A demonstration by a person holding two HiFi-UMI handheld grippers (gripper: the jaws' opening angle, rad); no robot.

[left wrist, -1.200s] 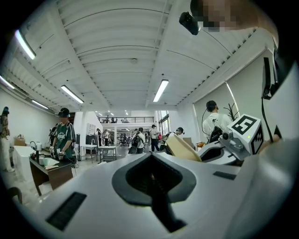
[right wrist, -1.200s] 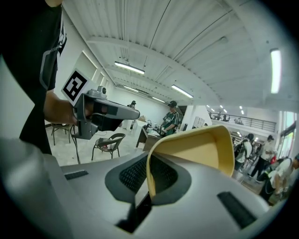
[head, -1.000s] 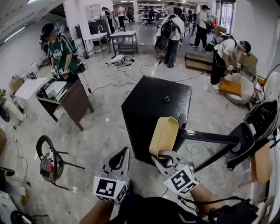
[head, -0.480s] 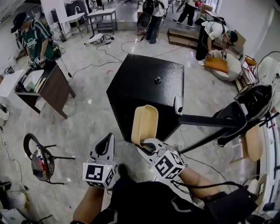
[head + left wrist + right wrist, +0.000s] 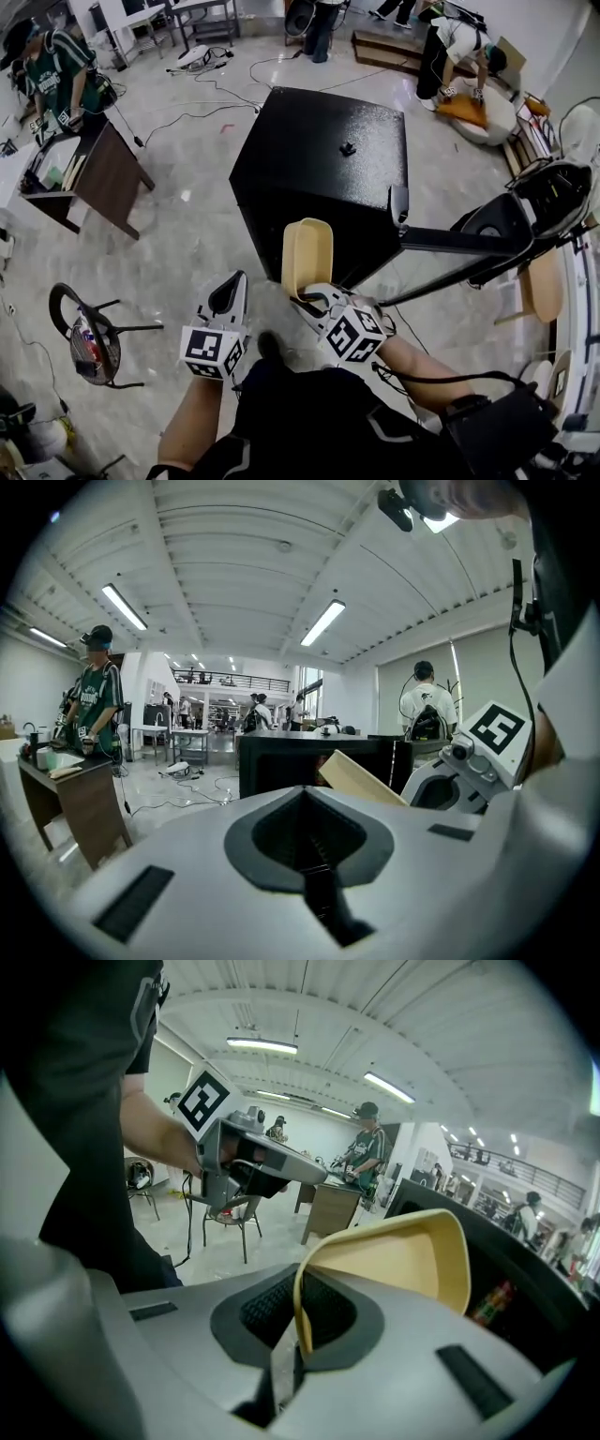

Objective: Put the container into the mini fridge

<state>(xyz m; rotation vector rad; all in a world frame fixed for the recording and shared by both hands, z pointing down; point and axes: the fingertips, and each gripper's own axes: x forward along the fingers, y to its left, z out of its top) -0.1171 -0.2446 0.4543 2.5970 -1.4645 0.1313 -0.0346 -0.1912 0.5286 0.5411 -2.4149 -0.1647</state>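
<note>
The black mini fridge (image 5: 319,178) stands on the floor ahead of me, its door (image 5: 450,242) swung open to the right. My right gripper (image 5: 314,298) is shut on the rim of a beige plastic container (image 5: 307,255) and holds it on edge just in front of the fridge's open side. In the right gripper view the container's (image 5: 403,1260) thin wall is pinched between the jaws, and the dark fridge interior (image 5: 525,1269) lies beyond. My left gripper (image 5: 225,298) hangs to the left of the container, shut and empty. In the left gripper view the container (image 5: 361,778) shows tilted before the fridge (image 5: 281,761).
A small dark object (image 5: 347,148) sits on the fridge top. A black wire chair (image 5: 89,328) stands at the lower left and a brown desk (image 5: 94,173) with a person (image 5: 56,75) behind it farther left. A black office chair (image 5: 553,202) is behind the open door. Cables lie on the floor.
The head view has tilted down and drawn nearer the fridge. The container, still in the right gripper, has moved left toward the fridge's open front. The left gripper stays shut beside it.
</note>
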